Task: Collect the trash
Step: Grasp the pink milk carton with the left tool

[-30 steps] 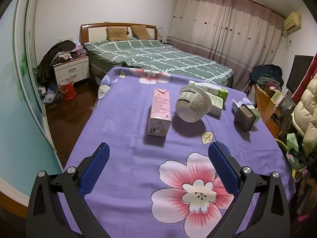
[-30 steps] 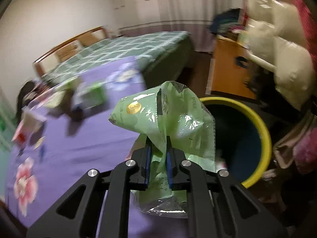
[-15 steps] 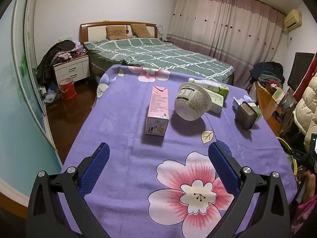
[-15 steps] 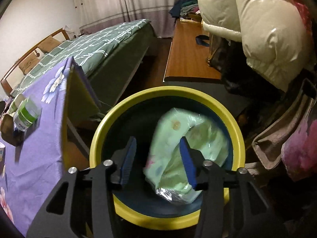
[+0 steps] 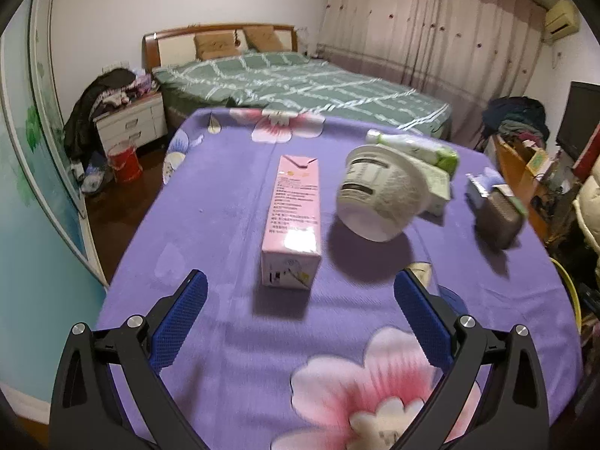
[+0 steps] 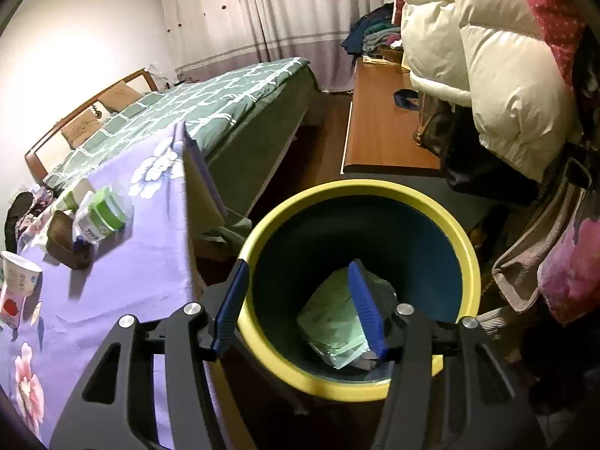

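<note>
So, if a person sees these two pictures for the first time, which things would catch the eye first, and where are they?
Probably the round yellow-rimmed, dark blue bin on the floor beside the table, with a crumpled pale green plastic bag lying inside it, below the open right tool. Next, the purple flowered tablecloth, where a tall pink carton stands upright ahead of the open left tool, with a tipped white paper cup to its right.

L tongs (image 5: pixel 300 296) wide apart, angled down | R tongs (image 6: pixel 296 307) just been opening, nothing gripped
</note>
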### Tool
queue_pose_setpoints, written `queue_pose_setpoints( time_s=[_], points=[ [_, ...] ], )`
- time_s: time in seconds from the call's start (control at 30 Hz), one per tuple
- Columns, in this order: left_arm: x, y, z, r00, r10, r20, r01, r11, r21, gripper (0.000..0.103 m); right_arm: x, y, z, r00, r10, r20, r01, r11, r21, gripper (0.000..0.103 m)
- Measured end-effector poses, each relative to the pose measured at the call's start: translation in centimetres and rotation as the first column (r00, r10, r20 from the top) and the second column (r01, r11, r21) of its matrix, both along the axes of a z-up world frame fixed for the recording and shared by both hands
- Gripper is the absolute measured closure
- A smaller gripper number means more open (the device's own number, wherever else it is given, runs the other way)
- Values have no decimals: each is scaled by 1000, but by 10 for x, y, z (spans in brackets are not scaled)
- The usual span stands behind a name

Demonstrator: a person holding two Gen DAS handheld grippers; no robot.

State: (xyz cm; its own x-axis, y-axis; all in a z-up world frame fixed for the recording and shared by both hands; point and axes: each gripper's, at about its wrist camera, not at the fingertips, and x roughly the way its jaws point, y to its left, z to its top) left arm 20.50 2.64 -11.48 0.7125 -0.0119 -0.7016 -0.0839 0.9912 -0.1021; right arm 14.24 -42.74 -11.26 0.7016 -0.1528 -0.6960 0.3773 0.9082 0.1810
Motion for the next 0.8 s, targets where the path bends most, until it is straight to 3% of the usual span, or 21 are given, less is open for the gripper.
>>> queue_pose_setpoints(
  time_s=[0.17, 0.23, 0.33, 0.47, 0.63, 0.8],
  points=[
    [32, 6, -17, 998, 17, -55, -16, 1000, 18, 7, -1, 0, 1, 1000, 10, 3, -10, 1000, 10, 50],
    [39, 10, -22, 997, 24, -73, -23, 1000, 21, 16, -2, 0, 0, 1000, 10, 3, -10, 1000, 11, 50],
    [51, 15, -31, 995, 33, -99, -31, 999, 24, 20, -3, 2, -1, 1000, 14, 5, -14, 1000, 17, 50],
    [63, 14, -35, 995, 19, -95, -16, 999, 28, 29, -1, 6, -4, 1000, 27, 0, -27, 999, 21, 50],
    [68, 17, -42, 995, -4, -100, 4, 1000, -2, 55, -1, 7, -4, 999, 34, 3, -35, 999, 25, 50],
    [53, 17, -28, 999, -12, -47, 13, 1000, 10, 61, -1, 7, -4, 999, 33, 3, -33, 999, 31, 50]
  ],
)
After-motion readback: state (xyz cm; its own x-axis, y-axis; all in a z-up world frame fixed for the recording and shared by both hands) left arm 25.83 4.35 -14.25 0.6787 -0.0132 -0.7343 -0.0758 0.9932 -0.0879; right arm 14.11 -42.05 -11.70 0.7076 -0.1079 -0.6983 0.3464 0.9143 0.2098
